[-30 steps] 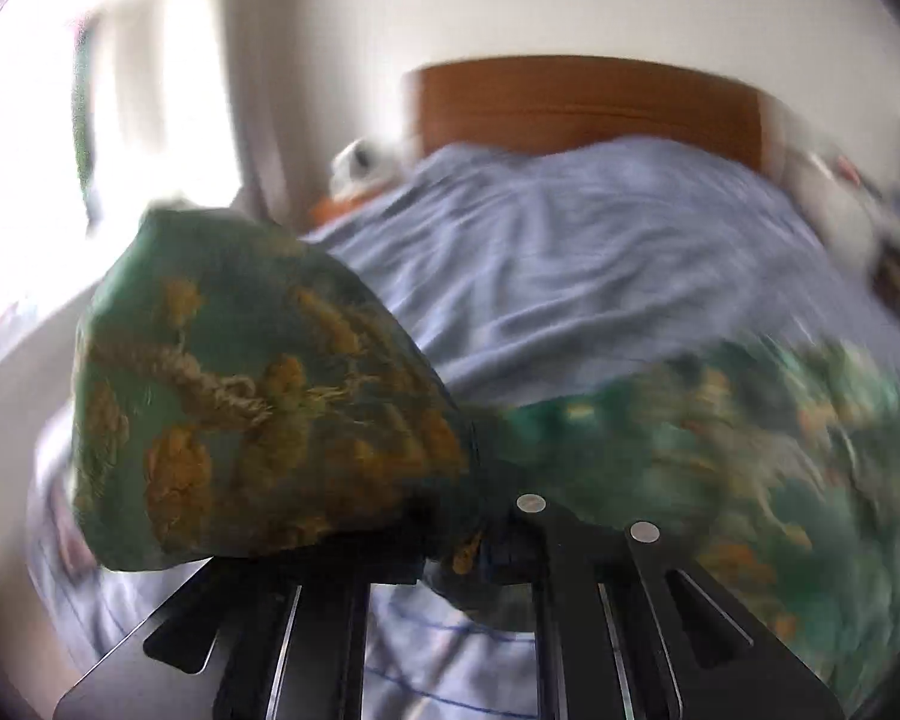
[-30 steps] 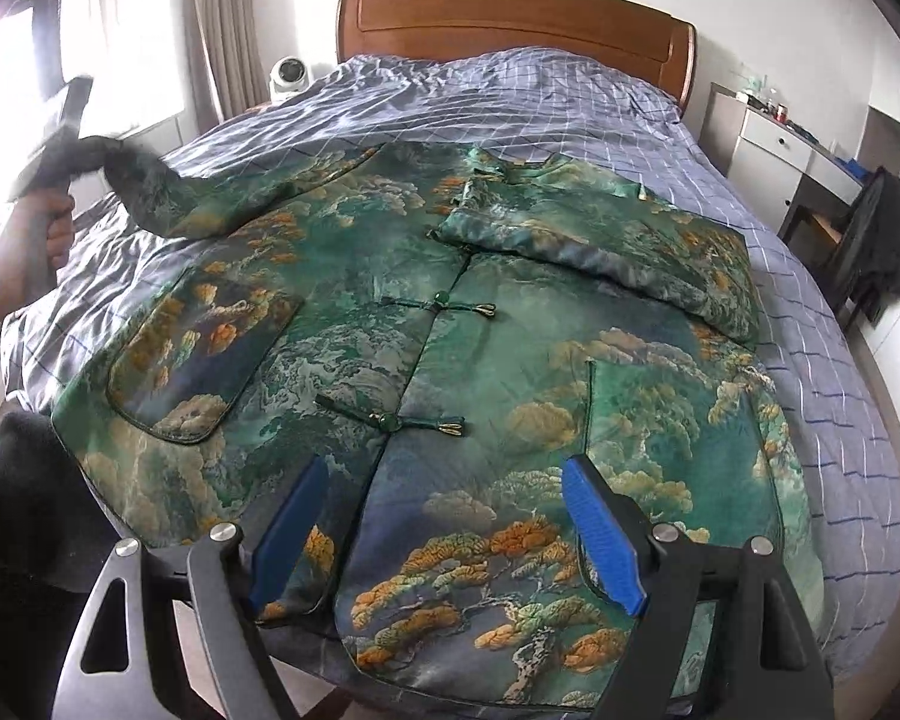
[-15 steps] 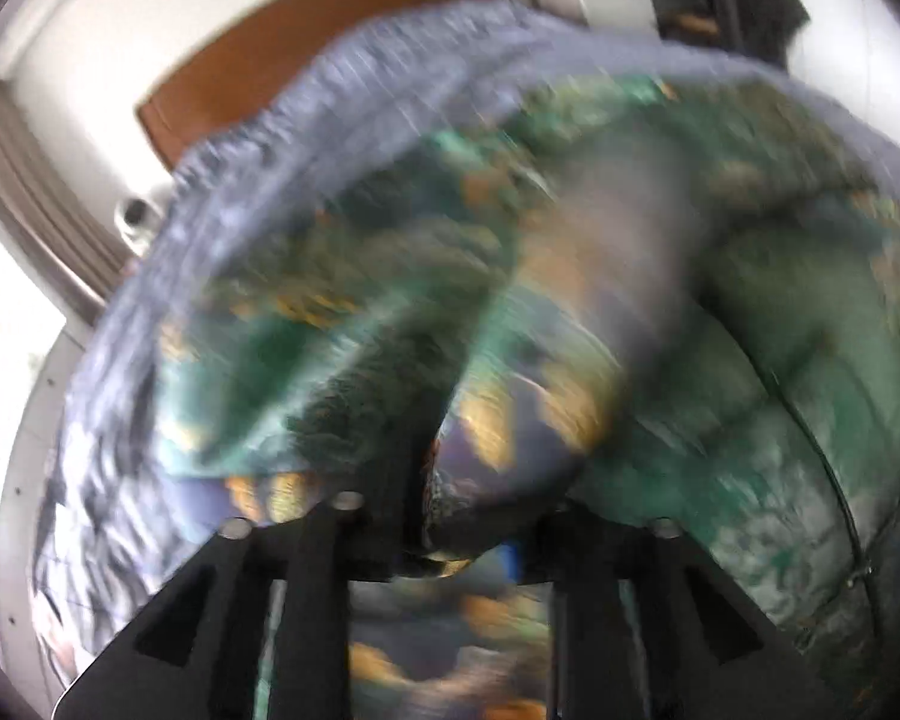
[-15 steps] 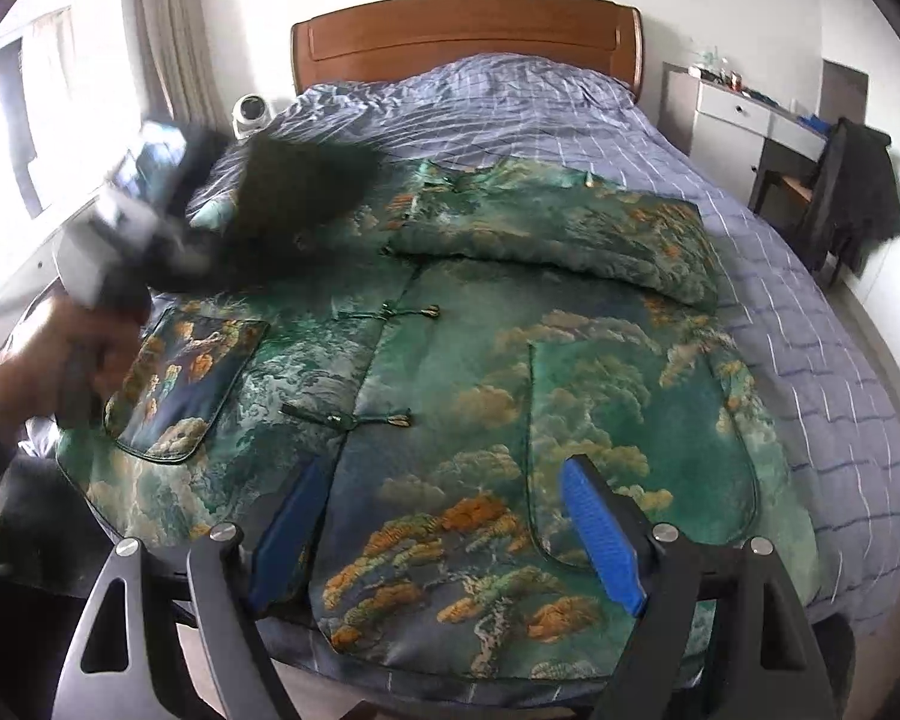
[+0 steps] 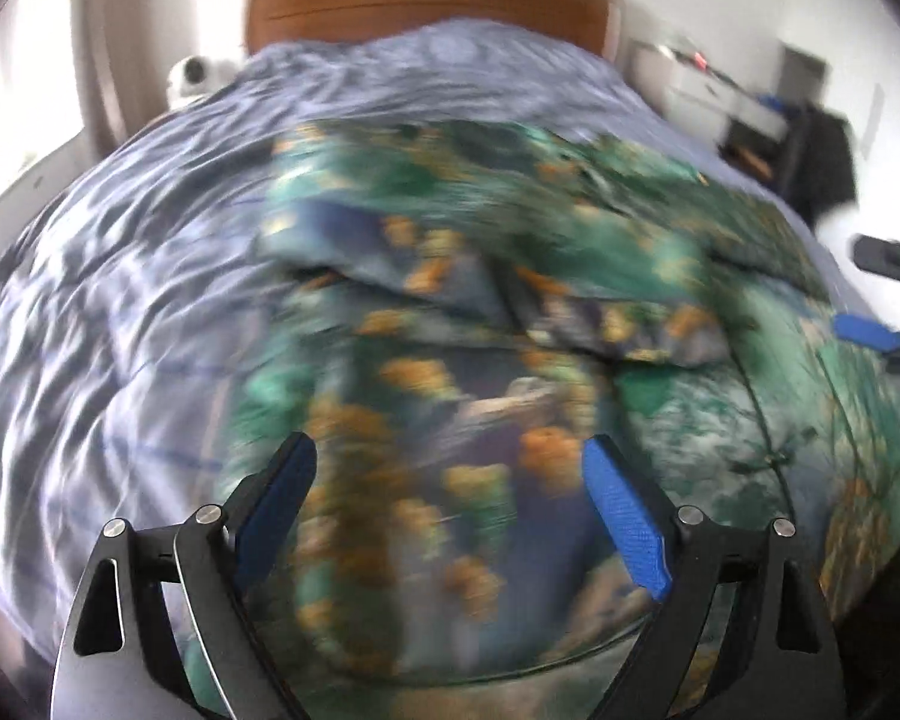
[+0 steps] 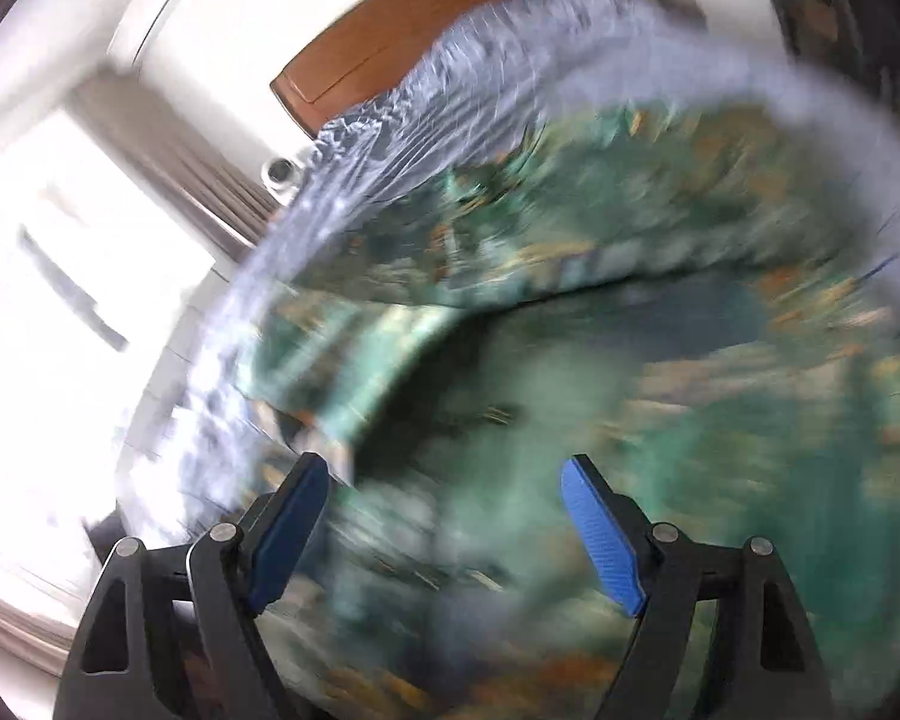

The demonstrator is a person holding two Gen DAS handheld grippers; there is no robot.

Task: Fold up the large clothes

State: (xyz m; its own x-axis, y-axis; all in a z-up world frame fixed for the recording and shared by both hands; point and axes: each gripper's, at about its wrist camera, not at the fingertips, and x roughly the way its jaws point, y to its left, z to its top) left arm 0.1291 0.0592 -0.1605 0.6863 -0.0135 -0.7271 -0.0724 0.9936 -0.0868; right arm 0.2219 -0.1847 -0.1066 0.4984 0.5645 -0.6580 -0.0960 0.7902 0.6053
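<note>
A large green jacket [image 5: 510, 396] with orange and blue landscape print lies spread on the bed, both sleeves folded across its upper part [image 5: 624, 324]. My left gripper [image 5: 450, 492] is open and empty above the jacket's left front. My right gripper [image 6: 444, 510] is open and empty, close over the jacket [image 6: 660, 372]; this view is tilted and heavily blurred. The right gripper's blue pad also shows in the left wrist view [image 5: 864, 330] at the right edge.
The bed has a blue-grey checked cover [image 5: 120, 276] and a wooden headboard [image 5: 426, 6]. A white round device [image 5: 192, 75] sits left of the headboard. A white dresser [image 5: 708, 90] and dark clothing [image 5: 822, 150] stand at the right. A bright window [image 6: 60, 300] is at the left.
My left gripper has let go of the left sleeve, which now lies folded across the jacket, and has opened. My right gripper has swung fast and tilted, closer to the jacket.
</note>
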